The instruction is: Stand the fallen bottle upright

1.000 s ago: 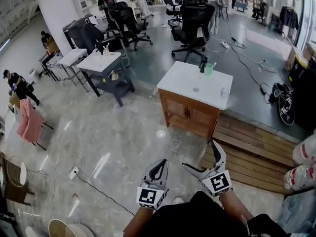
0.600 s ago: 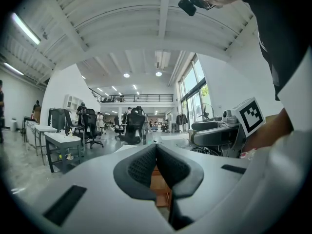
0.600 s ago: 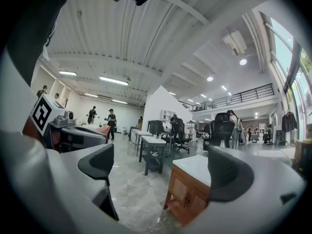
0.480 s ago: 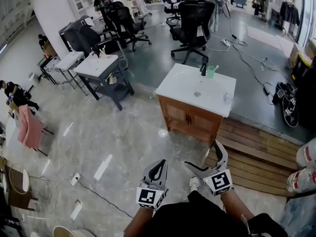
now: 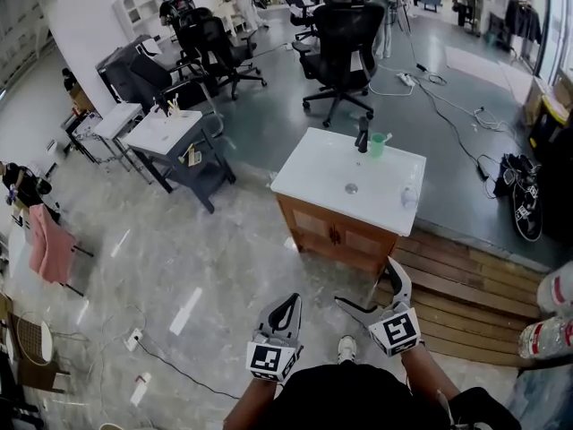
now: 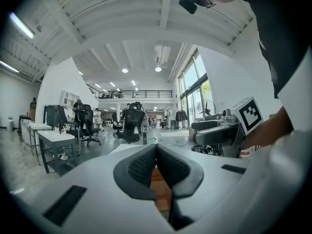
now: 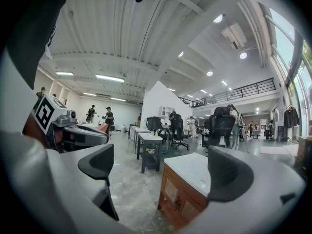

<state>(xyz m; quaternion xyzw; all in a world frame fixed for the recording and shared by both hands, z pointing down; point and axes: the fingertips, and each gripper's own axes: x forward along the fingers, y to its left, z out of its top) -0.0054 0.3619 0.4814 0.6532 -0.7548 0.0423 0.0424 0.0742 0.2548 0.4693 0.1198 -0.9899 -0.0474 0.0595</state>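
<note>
A small clear bottle (image 5: pixel 410 195) lies on its side near the right edge of a white sink top (image 5: pixel 322 173) on a wooden cabinet (image 5: pixel 336 231). A black tap (image 5: pixel 362 136) and a green cup (image 5: pixel 378 142) stand at the top's far edge. Both grippers hover low in the head view, well short of the cabinet. My left gripper (image 5: pixel 288 303) (image 6: pixel 156 164) is shut with nothing between its pads. My right gripper (image 5: pixel 366 282) (image 7: pixel 163 172) is open and empty; between its jaws the right gripper view shows the cabinet (image 7: pixel 183 199).
A grey table (image 5: pixel 170 137) stands to the left and black office chairs (image 5: pixel 345 34) behind the cabinet. Wooden planks (image 5: pixel 466 285) lie to its right, with large water jugs (image 5: pixel 546 334) at the right edge. Cables and a power strip (image 5: pixel 134 337) lie on the floor.
The cabinet has drawn nearer and lower in the head view as the person walks toward it. Both grippers keep the same pose and state.
</note>
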